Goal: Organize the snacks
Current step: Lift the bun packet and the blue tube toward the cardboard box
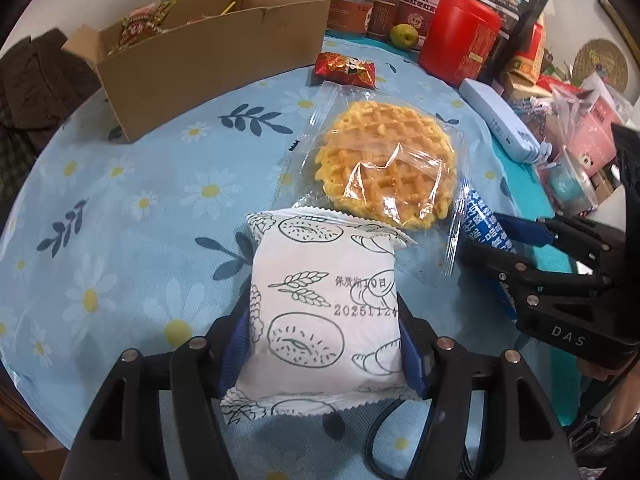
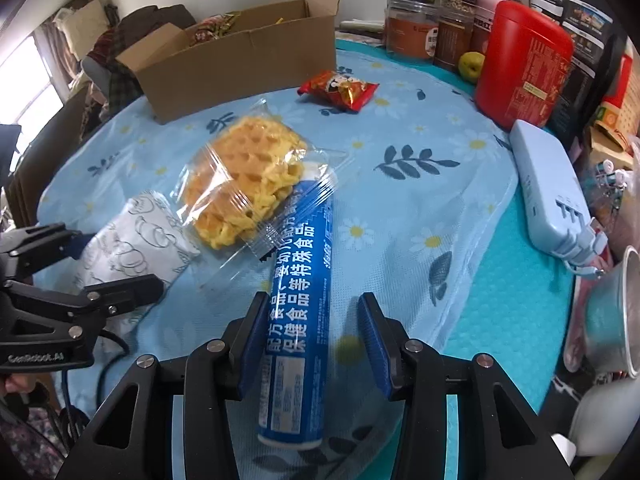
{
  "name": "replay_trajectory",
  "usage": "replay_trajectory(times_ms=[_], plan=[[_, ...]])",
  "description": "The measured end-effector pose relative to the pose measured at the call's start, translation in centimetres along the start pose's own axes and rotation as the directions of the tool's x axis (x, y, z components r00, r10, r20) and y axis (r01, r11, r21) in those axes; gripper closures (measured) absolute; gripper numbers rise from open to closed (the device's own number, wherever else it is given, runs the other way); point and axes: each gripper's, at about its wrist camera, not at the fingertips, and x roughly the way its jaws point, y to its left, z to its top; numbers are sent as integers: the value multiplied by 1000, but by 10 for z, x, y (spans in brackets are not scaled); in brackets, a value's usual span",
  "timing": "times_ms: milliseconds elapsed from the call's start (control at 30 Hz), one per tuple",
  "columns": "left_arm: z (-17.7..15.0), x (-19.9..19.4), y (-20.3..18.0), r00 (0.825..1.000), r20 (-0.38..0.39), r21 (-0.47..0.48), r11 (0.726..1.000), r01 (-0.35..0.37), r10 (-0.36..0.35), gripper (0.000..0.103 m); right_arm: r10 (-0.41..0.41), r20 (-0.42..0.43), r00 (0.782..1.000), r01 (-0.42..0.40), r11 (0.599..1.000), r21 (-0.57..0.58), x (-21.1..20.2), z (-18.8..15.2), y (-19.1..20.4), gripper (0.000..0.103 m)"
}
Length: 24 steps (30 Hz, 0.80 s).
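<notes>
While left tongs point(image 1: 324, 344) pinch the white bread packet point(image 1: 320, 316), right tongs point(image 2: 314, 340) spread around blue tube point(image 2: 300, 320), waffle point(image 1: 388, 168) beside.

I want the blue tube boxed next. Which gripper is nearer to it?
Right. The right gripper straddles the blue tube, fingers open on either side. The left gripper is beside it, shut on the white packet.

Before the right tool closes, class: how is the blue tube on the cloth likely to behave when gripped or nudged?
The blue tube looks round and rigid, so it would probably roll if nudged sideways. Its glossy surface may slip between the pads of the right tool. Its far end lies under the waffle packet, which would likely shift when the tube is lifted.
</notes>
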Motion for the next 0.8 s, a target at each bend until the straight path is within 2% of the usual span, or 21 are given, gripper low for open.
replay_trajectory(times_ms=[133, 167, 200, 333, 400, 800], plan=[[0, 3, -6, 999, 19, 39, 999, -35, 34, 37, -23, 32, 999, 24, 1000, -20, 2, -2, 3, 58], [0, 3, -6, 999, 33, 38, 999, -31, 30, 37, -36, 33, 999, 36, 999, -20, 2, -2, 4, 65], [0, 2, -3, 999, 45, 25, 999, -21, 19, 39, -47, 39, 998, 47, 999, -20, 2, -2, 4, 75], [-1, -3, 9, 997, 68, -38, 999, 35, -33, 46, 7, 61, 998, -14, 993, 117, -4, -4, -12, 75], [-2, -4, 11, 997, 71, -59, 997, 41, -37, 47, -3, 79, 997, -9, 988, 156, -8, -6, -16, 75], [-5, -20, 5, 993, 94, -42, 997, 72, -68, 49, -9, 105, 994, -12, 980, 200, -35, -22, -16, 75]])
